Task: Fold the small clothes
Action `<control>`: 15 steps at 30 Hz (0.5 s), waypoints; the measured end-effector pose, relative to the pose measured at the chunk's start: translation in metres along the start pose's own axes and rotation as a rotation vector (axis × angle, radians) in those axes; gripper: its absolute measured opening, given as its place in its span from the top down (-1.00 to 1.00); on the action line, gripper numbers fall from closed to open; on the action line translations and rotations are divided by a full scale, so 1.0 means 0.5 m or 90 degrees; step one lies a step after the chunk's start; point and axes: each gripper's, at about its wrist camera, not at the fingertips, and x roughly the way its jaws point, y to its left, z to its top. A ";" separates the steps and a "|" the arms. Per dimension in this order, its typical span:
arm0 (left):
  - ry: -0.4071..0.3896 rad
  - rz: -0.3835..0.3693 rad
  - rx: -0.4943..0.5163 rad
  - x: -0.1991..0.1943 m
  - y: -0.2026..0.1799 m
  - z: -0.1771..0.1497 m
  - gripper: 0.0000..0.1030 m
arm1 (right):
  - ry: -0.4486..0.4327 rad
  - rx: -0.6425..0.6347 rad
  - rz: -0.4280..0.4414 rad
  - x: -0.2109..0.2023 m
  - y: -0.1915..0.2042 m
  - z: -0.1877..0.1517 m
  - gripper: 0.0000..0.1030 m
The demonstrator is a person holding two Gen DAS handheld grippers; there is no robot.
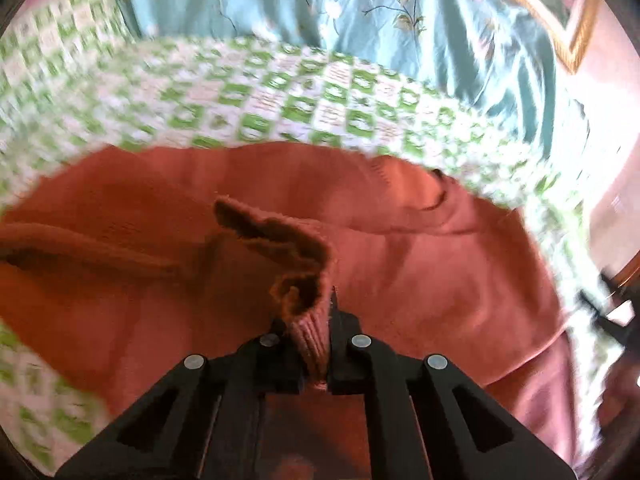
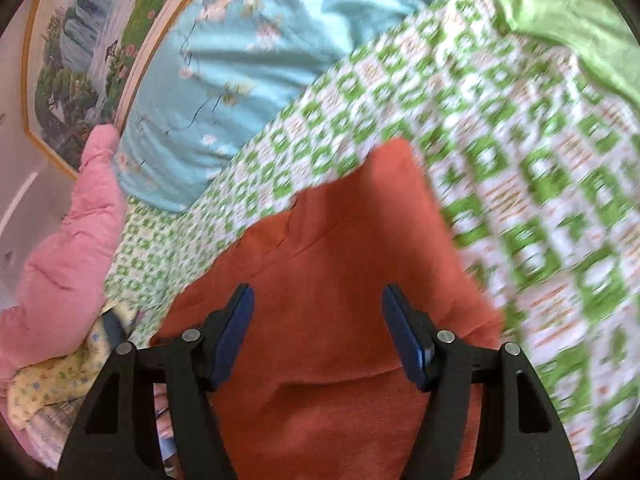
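Spread across a green-and-white checked bedsheet (image 1: 280, 100), an orange-red knit sweater (image 1: 400, 248), filling the ground just ahead of both claws. Left gripper (image 1: 316, 316) pressed together on a ribbed edge of that sweater, the pinched fold bunched up and rising between the black fingers, the rest of the garment lying flat beyond and to either side. Right gripper (image 2: 318, 320) spread wide, blue pads (image 2: 236, 332) apart and clasping nothing, poised over the sweater (image 2: 340, 240) with the cloth showing plainly in the gap; whether the tips touch the fabric, impossible to tell. Ahead of the right claw, one corner of the garment pointing out onto the checked sheet (image 2: 500, 160). Further ahead and leftward, a rumpled light-blue floral quilt (image 2: 240, 60) heaped at the far edge of the bed, seen too beyond the left claw (image 1: 360, 12). Left of the right claw, a pink padded garment (image 2: 72, 240) slumped beside the sweater, a yellow flowered cloth (image 2: 52, 392) under it. Up and to the right, a plain green cloth (image 2: 568, 28) lying on the sheet. Behind the quilt, a gilt-framed landscape picture (image 2: 80, 60) against the wall. Nothing lying atop the sweater's open stretch ahead of either claw.
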 end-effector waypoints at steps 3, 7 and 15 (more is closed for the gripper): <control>0.015 -0.005 -0.026 -0.002 0.038 -0.009 0.92 | 0.005 0.001 -0.046 0.017 -0.019 0.019 -0.31; 0.025 -0.026 -0.053 0.000 0.067 -0.008 0.91 | 0.023 -0.046 -0.105 0.056 -0.021 0.047 -0.31; 0.043 -0.033 -0.040 0.016 0.052 -0.017 0.91 | 0.139 -0.149 -0.203 0.195 -0.034 0.054 0.79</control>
